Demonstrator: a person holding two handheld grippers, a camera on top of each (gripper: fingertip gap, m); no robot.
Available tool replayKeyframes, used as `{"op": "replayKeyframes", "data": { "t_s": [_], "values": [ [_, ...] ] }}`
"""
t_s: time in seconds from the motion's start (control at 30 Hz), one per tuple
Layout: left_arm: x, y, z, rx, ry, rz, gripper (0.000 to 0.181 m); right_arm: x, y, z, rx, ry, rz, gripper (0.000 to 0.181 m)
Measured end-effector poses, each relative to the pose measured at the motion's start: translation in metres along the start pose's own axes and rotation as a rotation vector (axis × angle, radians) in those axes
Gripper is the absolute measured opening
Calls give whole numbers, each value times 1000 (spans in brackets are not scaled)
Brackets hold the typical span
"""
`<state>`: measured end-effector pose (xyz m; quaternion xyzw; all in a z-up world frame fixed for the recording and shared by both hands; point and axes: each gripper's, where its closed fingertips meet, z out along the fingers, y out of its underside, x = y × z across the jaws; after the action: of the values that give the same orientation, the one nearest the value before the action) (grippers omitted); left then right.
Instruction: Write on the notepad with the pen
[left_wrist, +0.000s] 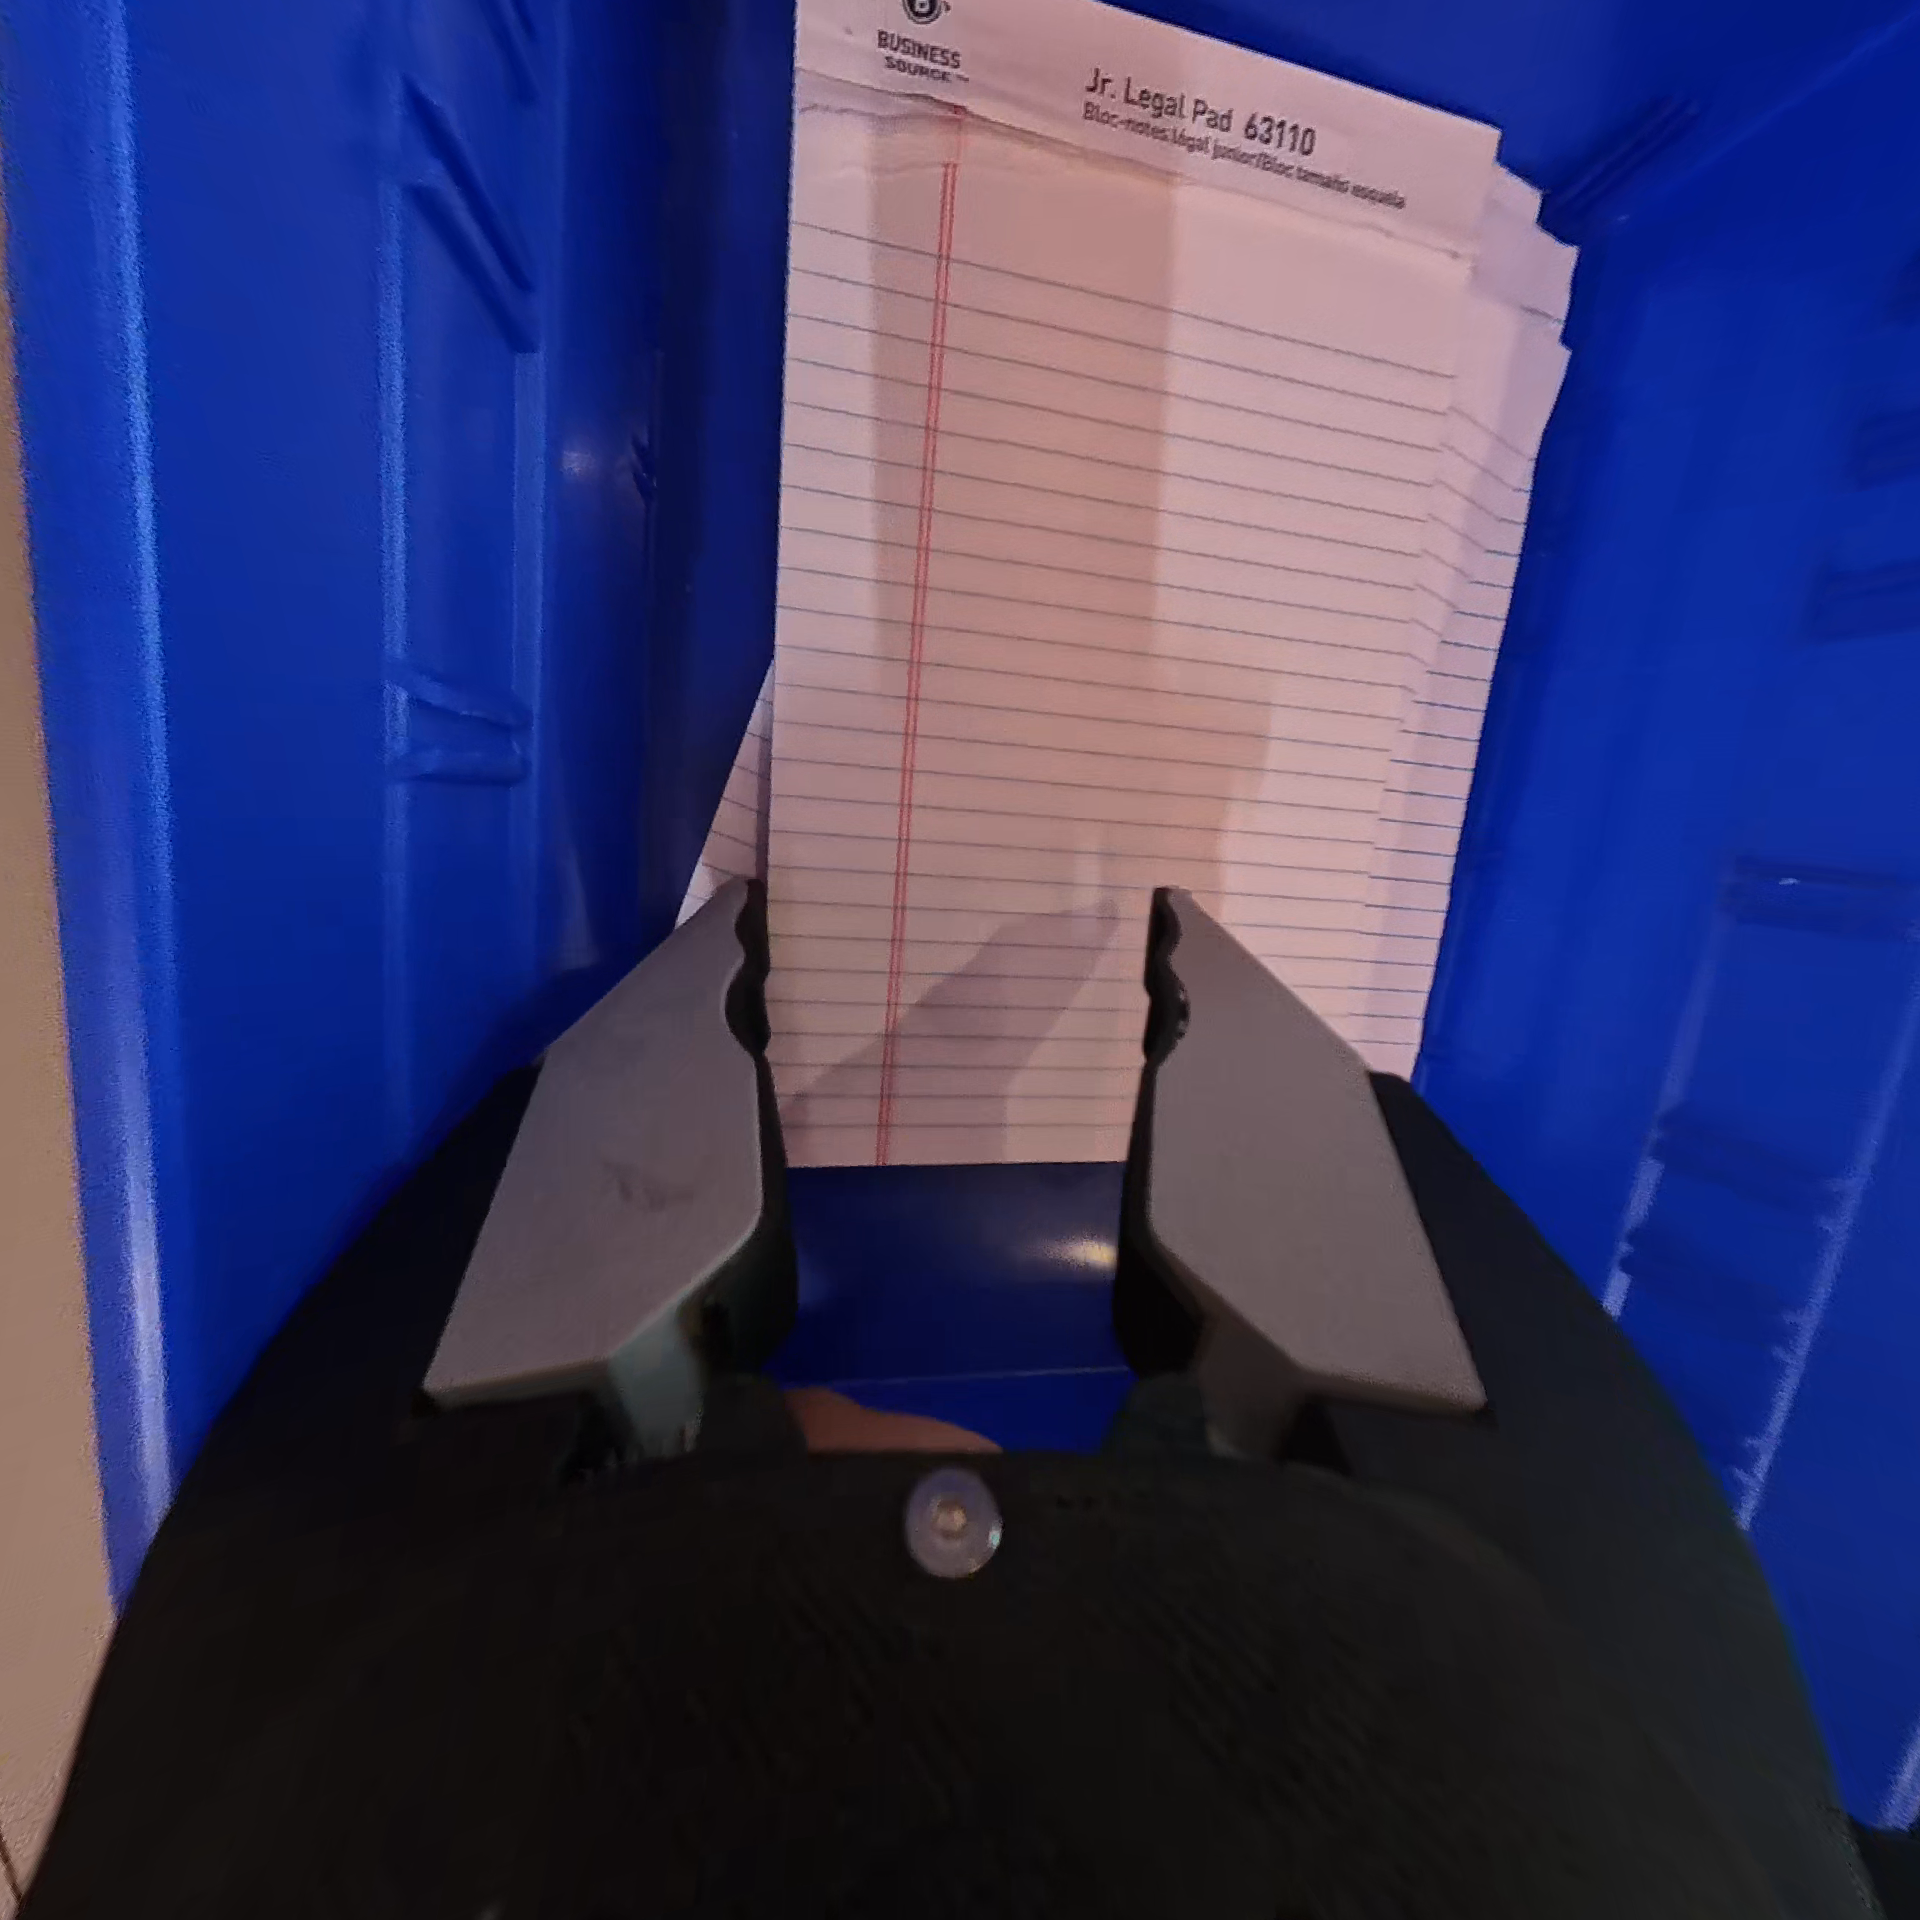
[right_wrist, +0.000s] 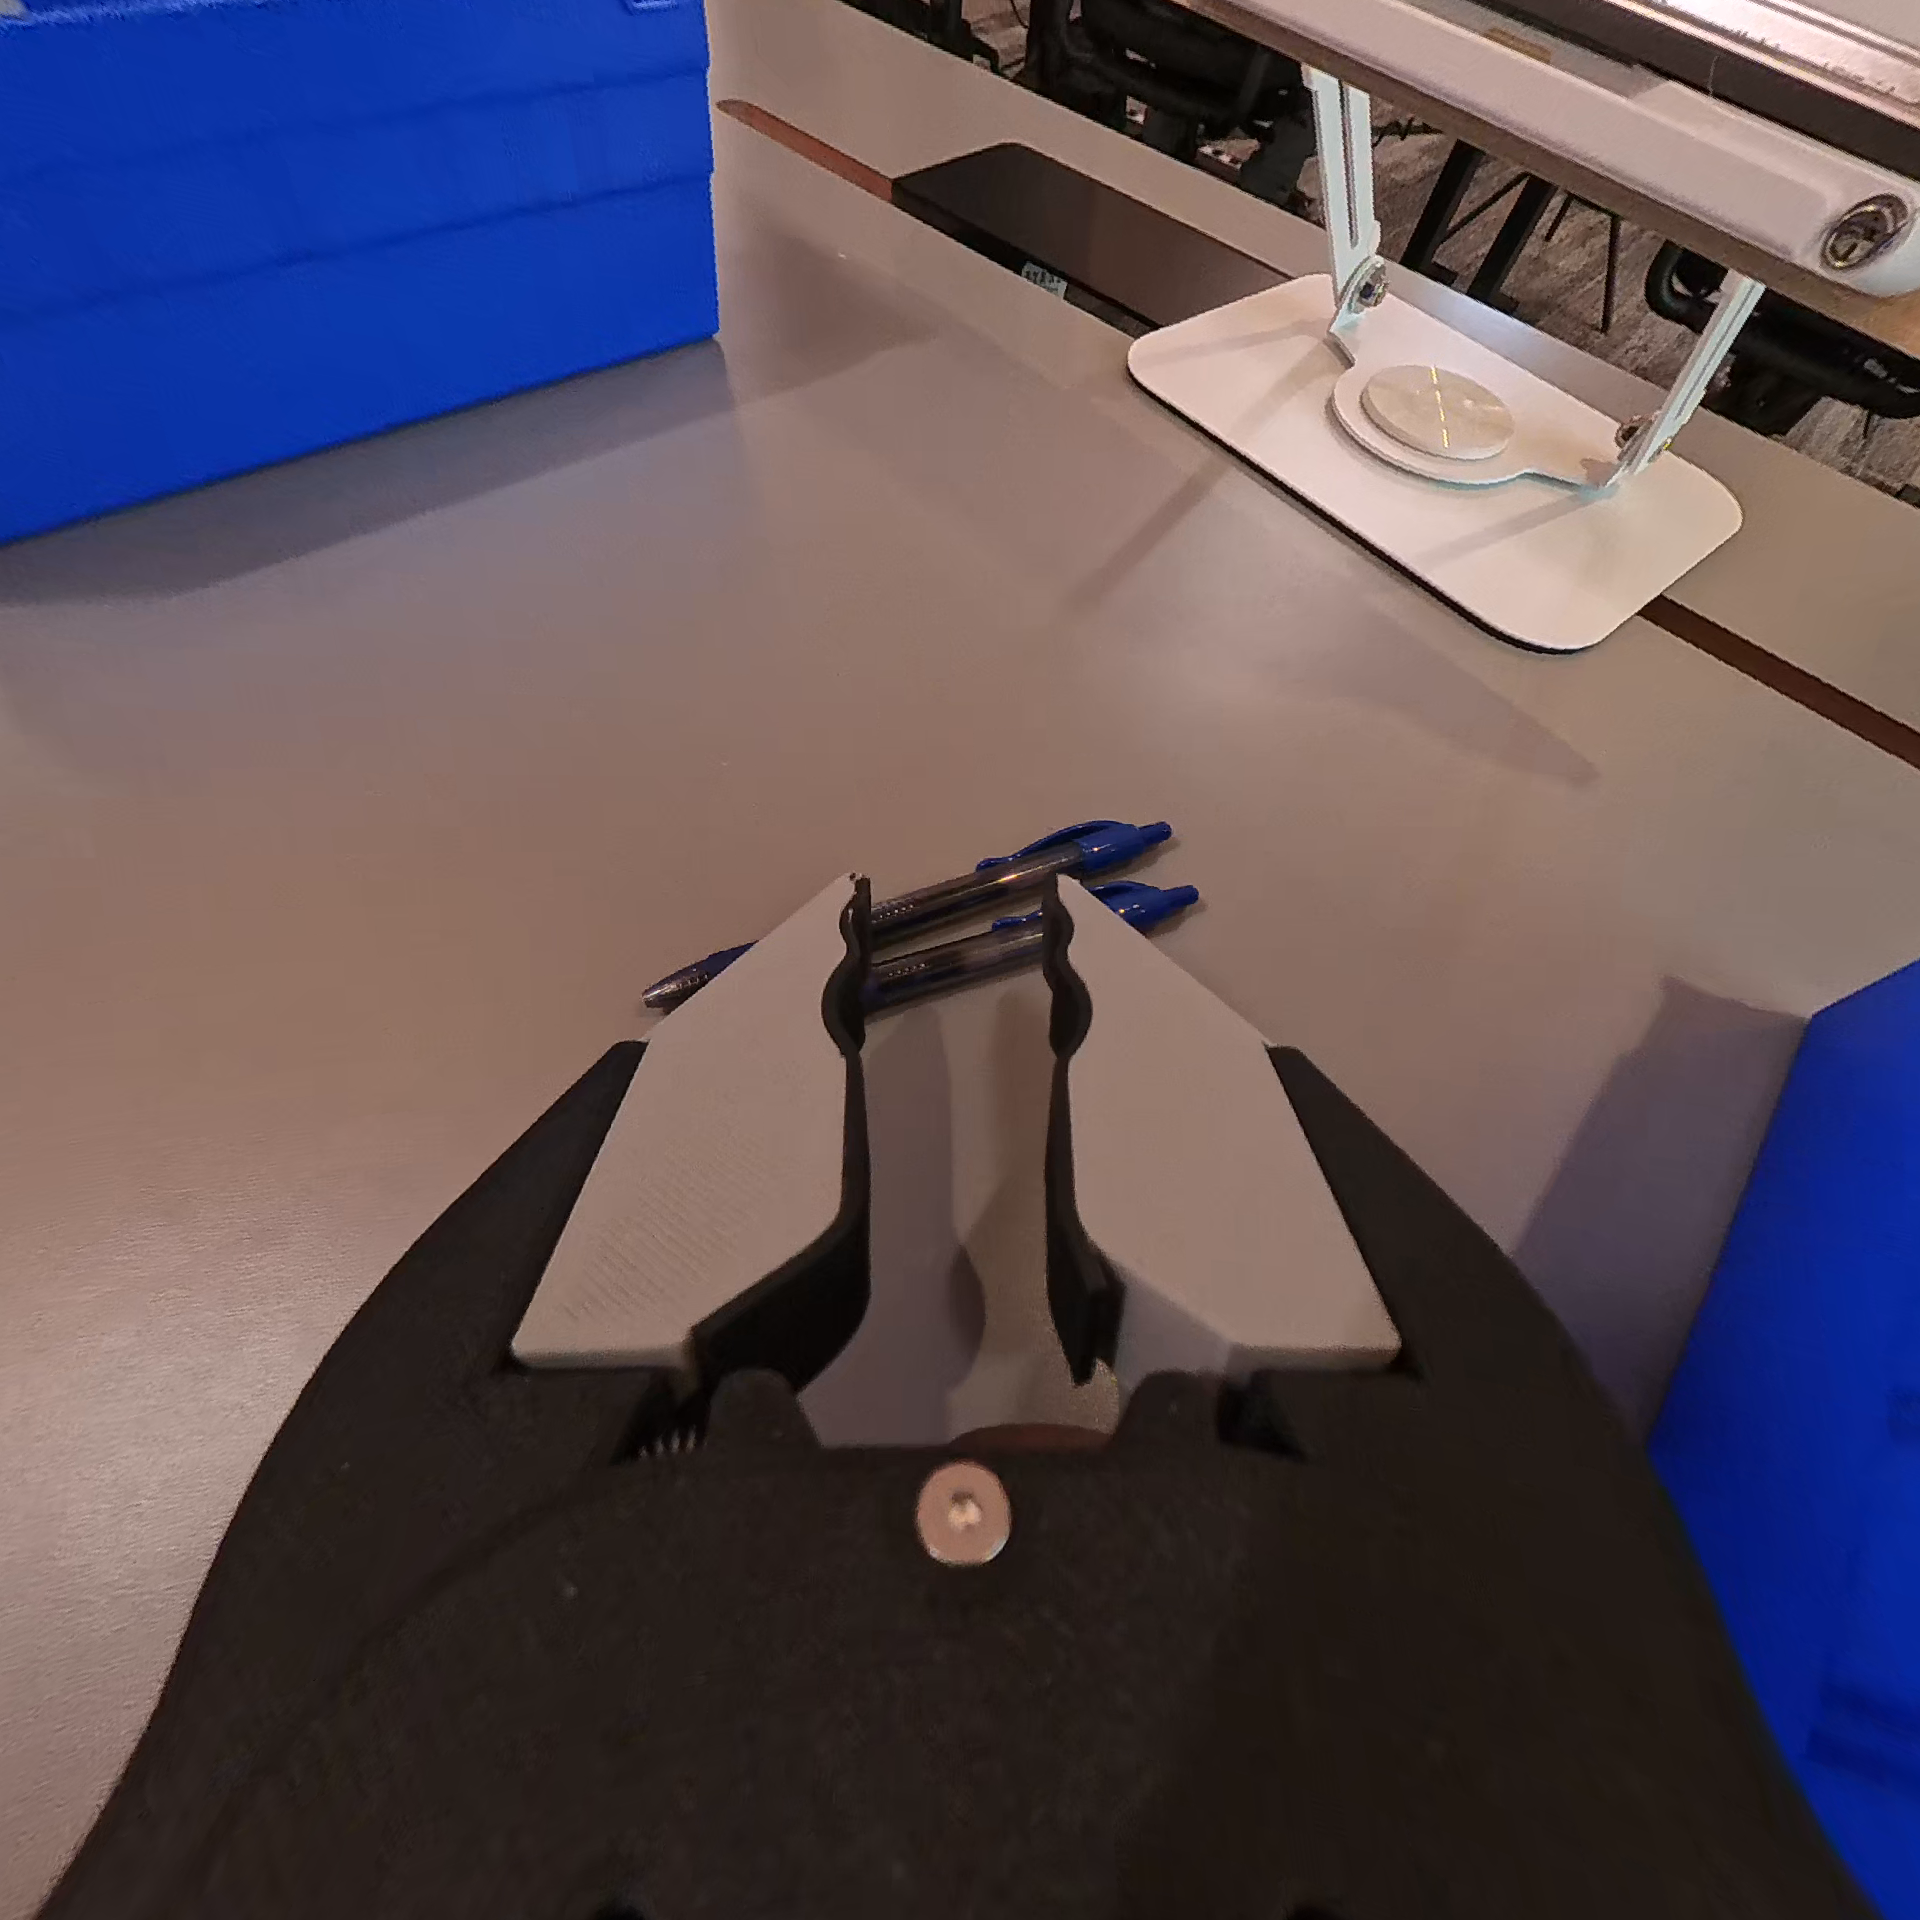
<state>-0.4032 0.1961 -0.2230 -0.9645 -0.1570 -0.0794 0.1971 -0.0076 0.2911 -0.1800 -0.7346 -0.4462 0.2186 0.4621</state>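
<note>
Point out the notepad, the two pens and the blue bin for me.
notepad (left_wrist: 1122, 582): left wrist view, on the top lined sheet.
nearer pen (right_wrist: 951, 961): right wrist view, on its clear barrel.
farther pen (right_wrist: 1081, 844): right wrist view, on its blue clip end.
blue bin (left_wrist: 312, 623): left wrist view, on its left inner wall.

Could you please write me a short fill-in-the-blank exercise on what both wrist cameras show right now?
1. The notepad lies inside a bin coloured ____.
2. On the grey table lie ____ pens side by side.
3. The right gripper is ____, its fingers on either side of the pens.
4. The left gripper is open above the pad's ____ end.

Missing words: blue; two; open; lower
</note>
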Motion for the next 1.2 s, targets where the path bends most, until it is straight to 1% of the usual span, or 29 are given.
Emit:
{"op": "replayKeyframes", "data": {
  "t_s": [0.03,0.07,0.1,0.17,0.2,0.23,0.3,0.33,0.37,0.43,0.47,0.53,0.6,0.7,0.73,0.77,0.8,0.83,0.97,1.07,1.13,1.2],
  "values": [
    [1,1,0,-3,3,5,72,-1,0,0,1,-1,-3,29],
    [-2,3,0,-12,-9,15,63,-1,-1,0,2,-1,-6,29],
    [-3,5,-1,-21,-10,23,50,-1,-1,0,3,-3,-7,29],
    [2,13,-2,-45,57,24,28,-3,-1,0,3,-7,-9,29],
    [6,14,-3,-37,98,16,30,-3,-1,0,2,-9,-10,29],
    [9,15,-4,-27,134,5,36,-4,0,0,0,-11,-12,29],
    [17,13,-6,-2,205,-22,53,-5,1,2,-5,-14,-16,29],
    [20,12,-7,6,224,-32,58,-6,1,2,-8,-14,-19,29],
    [20,12,-7,11,226,-34,57,-6,2,2,-10,-14,-22,29],
    [16,12,-5,18,199,-20,49,-6,2,3,-12,-13,-27,29],
    [12,13,-4,21,170,-1,41,-6,3,3,-12,-13,-27,29],
    [-2,14,-1,24,68,55,16,-6,2,3,-11,-14,-25,28],
    [-2,14,-1,17,69,45,17,-5,3,2,-11,-13,-24,28],
    [5,15,-3,13,125,24,31,-5,2,2,-7,-17,-20,28],
    [11,15,-4,17,163,8,42,-6,2,2,-8,-19,-20,28],
    [19,14,-7,21,223,-9,59,-6,2,3,-9,-20,-21,28],
    [26,13,-9,26,272,-22,68,-7,2,3,-10,-22,-24,28],
    [29,13,-9,36,295,-17,70,-8,2,3,-11,-24,-27,28],
    [40,13,-9,58,332,28,67,-10,2,4,-12,-24,-44,28],
    [45,9,-11,87,357,33,58,-10,2,4,-13,-21,-47,28],
    [49,4,-16,118,403,6,53,-9,1,4,-8,-20,-42,28],
    [55,-6,-27,174,494,-60,42,-9,0,3,-2,-21,-39,28]
  ]
}}
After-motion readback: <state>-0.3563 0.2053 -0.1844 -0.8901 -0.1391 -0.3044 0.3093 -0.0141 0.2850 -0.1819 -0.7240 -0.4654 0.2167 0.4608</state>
